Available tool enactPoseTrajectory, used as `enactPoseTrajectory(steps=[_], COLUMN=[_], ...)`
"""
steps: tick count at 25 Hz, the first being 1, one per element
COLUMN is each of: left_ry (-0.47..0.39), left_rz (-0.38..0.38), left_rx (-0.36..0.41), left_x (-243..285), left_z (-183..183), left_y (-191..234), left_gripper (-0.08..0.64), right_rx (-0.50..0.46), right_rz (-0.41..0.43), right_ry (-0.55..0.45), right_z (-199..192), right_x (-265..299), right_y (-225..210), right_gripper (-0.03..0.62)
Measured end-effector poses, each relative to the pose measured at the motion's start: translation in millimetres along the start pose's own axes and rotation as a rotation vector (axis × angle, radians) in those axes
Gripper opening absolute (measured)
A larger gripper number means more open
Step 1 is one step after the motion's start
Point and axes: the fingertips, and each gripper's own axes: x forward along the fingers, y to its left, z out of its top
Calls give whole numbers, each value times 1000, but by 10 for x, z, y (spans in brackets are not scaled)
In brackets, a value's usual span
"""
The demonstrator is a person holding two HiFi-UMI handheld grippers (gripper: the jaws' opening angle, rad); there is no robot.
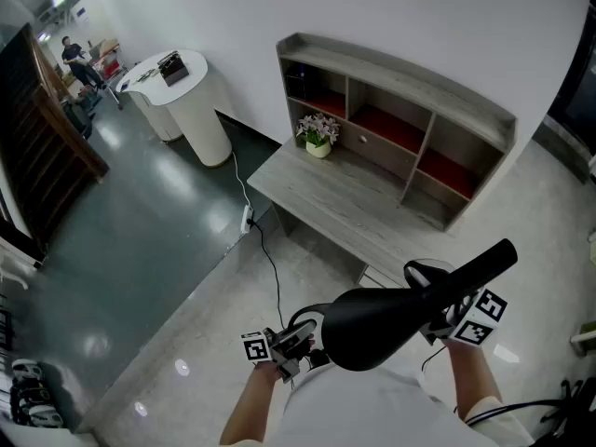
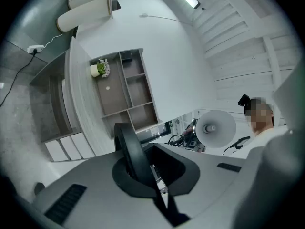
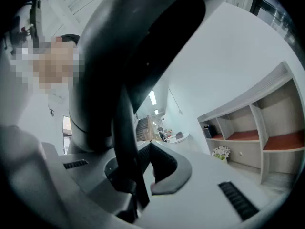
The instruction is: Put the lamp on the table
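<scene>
Held lamp [image 1: 386, 322] mid-air at 6 o'clock, well short of table [image 1: 321, 198] at 12. Left tool [image 2: 142, 168] clenched on black ring, probably lamp base; right tool [image 3: 134, 174] clenched on stem. Risk: heavy shade swings, thin grips slip.

head view steeply down from above; gripper views close along jaws; all share shelf desk [image 1: 335, 203] [image 2: 126, 87] [image 3: 267, 128]

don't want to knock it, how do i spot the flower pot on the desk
Look at the grey desk against the white wall, with its hutch of cubbies. At the hutch's left end, on the desktop, stands the flower pot: small, pale, white and pink blooms, the only plant there.
</scene>
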Motion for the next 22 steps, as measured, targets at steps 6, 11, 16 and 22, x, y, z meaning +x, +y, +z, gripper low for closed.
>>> enactPoseTrajectory(steps=[6,11,16,22], left_ry=[12,27,27,41], left_rz=[-24,-32,-40,-43], left_rx=[0,0,2,6], left_x=[-72,-144,-260,-440], left_z=[-20,-29,31,51], left_y=[-53,-61,-61,-70], left_gripper=[9,9,9,9], right_rx=[-18,-41,-61,-41], right_rz=[6,24,36,7], right_ry=[5,10,12,-9], right_z=[6,-16,-37,-94], right_x=[56,122,240,362], right_y=[99,232,354,423], right_gripper=[17,17,17,17])
